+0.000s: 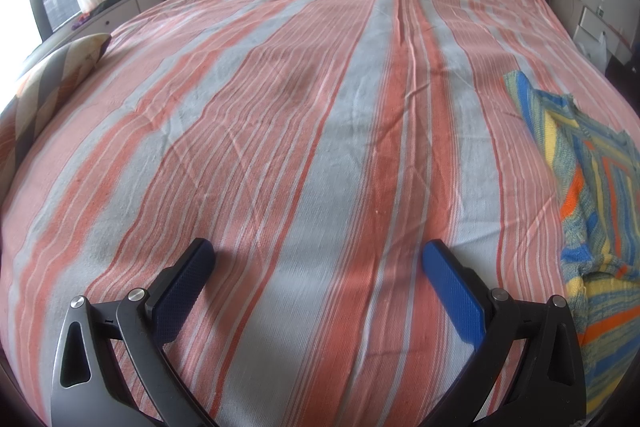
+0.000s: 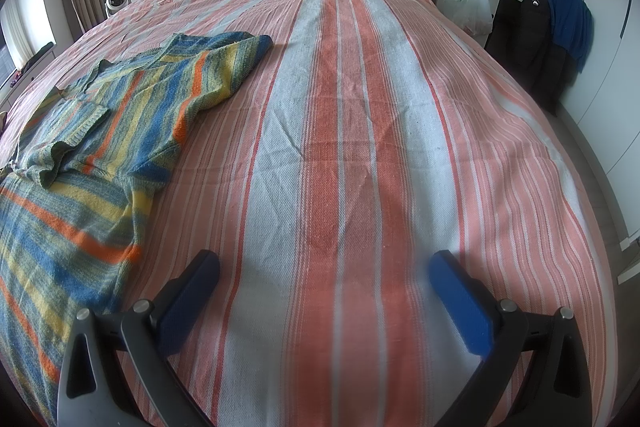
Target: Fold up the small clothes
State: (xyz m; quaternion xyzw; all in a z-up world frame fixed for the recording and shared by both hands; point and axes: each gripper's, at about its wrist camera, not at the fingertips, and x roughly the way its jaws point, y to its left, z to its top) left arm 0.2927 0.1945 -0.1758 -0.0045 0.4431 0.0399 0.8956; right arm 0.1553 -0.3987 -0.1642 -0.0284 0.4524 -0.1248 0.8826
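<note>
Striped knit top (image 2: 108, 131) between both empty tools, left (image 1: 318, 259) and right (image 2: 324, 271), fingers spread, low over bedspread (image 2: 340, 147).

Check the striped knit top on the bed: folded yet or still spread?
Still spread. The striped knit top lies loosely rumpled on the bedspread, one sleeve out; both grippers are open and off it.

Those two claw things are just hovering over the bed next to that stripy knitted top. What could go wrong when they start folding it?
Both the left gripper and the right gripper are open, holding nothing. Likely risks:
1. The striped knit top lies rumpled, with one sleeve doubled over, so a pinch may catch several layers.
2. The fingers might also grab the thin bedspread underneath.
3. The loose knit could snag or stretch when pulled.
</note>
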